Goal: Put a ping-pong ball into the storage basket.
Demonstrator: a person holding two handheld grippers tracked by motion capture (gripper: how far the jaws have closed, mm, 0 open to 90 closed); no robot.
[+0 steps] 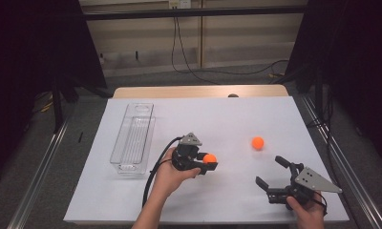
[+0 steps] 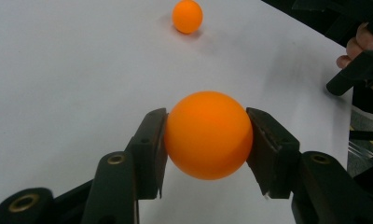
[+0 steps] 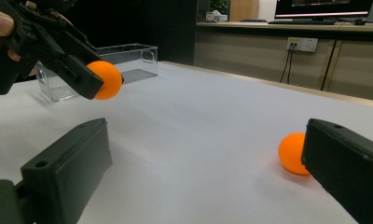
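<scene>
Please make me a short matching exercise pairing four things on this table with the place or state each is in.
Things:
1. held orange ball
2. loose orange ball
3. clear plastic bin
4. right gripper

States:
A. jaws open, nothing between them
B. lying alone on the white table cover
C. clamped between the left gripper jaws, off the table
D. standing empty at the left of the table

Pairs: 1-C, 2-B, 3-D, 4-A
</scene>
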